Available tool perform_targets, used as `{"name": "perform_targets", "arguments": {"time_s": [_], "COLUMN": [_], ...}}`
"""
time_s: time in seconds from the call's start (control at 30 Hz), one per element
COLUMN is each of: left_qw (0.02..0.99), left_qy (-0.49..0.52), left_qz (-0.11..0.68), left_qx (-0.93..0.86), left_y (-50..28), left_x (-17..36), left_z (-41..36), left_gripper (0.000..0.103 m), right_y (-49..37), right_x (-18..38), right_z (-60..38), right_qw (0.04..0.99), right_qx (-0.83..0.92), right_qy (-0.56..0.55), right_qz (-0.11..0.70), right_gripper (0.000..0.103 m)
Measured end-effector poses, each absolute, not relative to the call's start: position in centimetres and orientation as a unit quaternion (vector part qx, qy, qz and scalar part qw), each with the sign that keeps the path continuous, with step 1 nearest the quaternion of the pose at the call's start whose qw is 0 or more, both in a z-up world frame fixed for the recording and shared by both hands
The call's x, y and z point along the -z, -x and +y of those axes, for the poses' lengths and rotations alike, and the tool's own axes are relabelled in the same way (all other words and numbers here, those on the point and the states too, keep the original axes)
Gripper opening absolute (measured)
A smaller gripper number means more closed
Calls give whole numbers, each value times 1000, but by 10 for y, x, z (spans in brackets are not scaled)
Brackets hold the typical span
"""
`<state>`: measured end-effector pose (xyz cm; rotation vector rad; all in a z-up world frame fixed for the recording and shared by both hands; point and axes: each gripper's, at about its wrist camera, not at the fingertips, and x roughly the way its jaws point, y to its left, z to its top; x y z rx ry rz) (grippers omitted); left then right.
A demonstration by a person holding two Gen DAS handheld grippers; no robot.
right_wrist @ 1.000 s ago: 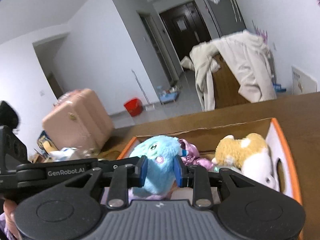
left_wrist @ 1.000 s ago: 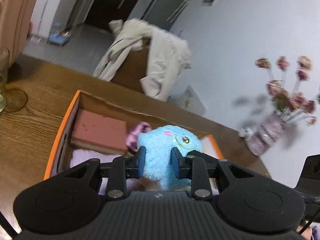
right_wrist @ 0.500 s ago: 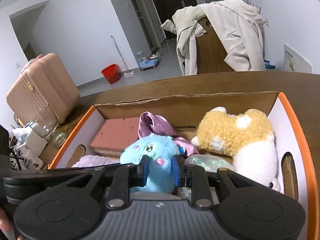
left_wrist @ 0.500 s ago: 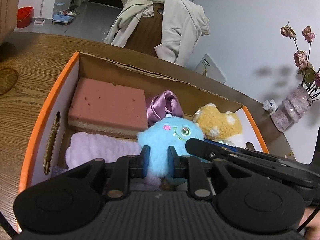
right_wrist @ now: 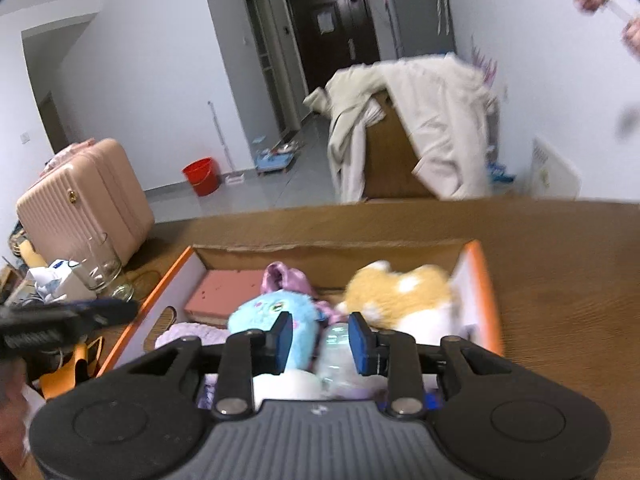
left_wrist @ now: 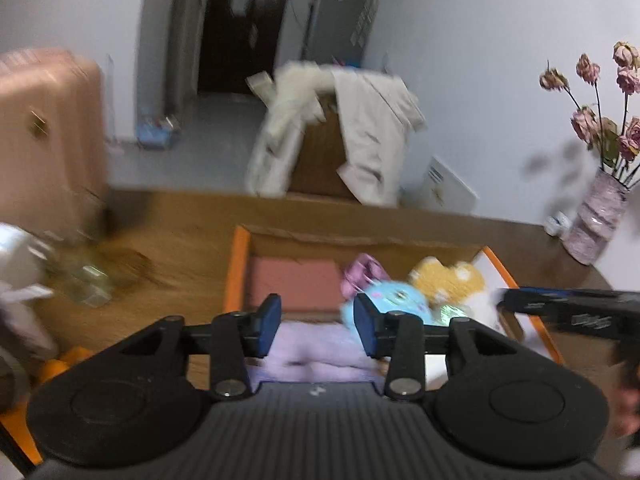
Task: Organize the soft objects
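Observation:
An orange-rimmed cardboard box (left_wrist: 237, 264) (right_wrist: 476, 276) on the wooden table holds a blue plush (left_wrist: 394, 300) (right_wrist: 266, 316), a yellow-and-white plush (left_wrist: 448, 280) (right_wrist: 400, 292), a pink sponge block (left_wrist: 294, 280) (right_wrist: 224, 290), a purple satin piece (right_wrist: 284, 278) and a lilac fluffy cloth (left_wrist: 316, 346) (right_wrist: 188, 334). My left gripper (left_wrist: 317, 322) is open and empty above the box's near side, the blue plush to its right. My right gripper (right_wrist: 319, 340) is open and empty, just right of the blue plush.
A glass (right_wrist: 100, 262) and clutter stand on the table left of the box. A vase of dried roses (left_wrist: 596, 220) stands at the right. A pink suitcase (right_wrist: 80, 208) and a chair draped with a coat (right_wrist: 416, 136) lie beyond the table.
Both grippers have opened and let go of the blue plush, which now lies in the box. Both have pulled back and up; the left one has swung left.

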<state>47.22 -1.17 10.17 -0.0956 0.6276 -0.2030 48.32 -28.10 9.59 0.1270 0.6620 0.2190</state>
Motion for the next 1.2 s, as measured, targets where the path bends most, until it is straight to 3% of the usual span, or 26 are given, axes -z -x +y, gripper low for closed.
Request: {"name": "perform_targets", "arguments": {"time_s": [0.1,0.27,0.33,0.37,0.47,0.57,0.63,1.2], "left_qw": [953,962,967,970,978,981,985,991], "left_qy": [35,28,21,17,13,21,20,-11], "left_qz": [292,269,254,242,209,191,173,135], "left_qx": [77,45,33,24,8,1,-5,-10], "left_y": [-446,-405,-390,-381,-356,-329,-308,-120], "left_x": [-120,-143,-148,-151,-152,-149,-144,-73], "left_z": [3,18,22,23,27,32,33,25], "left_gripper": [44,57,71,83,88,99,99,103], "right_y": [-451,-405,-388,-380,-350,-316,-294,-117], "right_x": [-119,-140,-145,-146,-149,-144,-138,-65], "right_z": [-299,-320,-325,-326,-325,-321,-316,-268], "right_qw": [946,954,956,957,966,975,981,988], "right_qx": [-91,-69,-65,-63,-59,-61,-57,-84], "right_qy": [-46,-41,-41,-38,-29,-23,-12,20], "right_qz": [307,290,284,279,252,212,185,125], "right_gripper": [42,44,47,49,58,71,85,94]}}
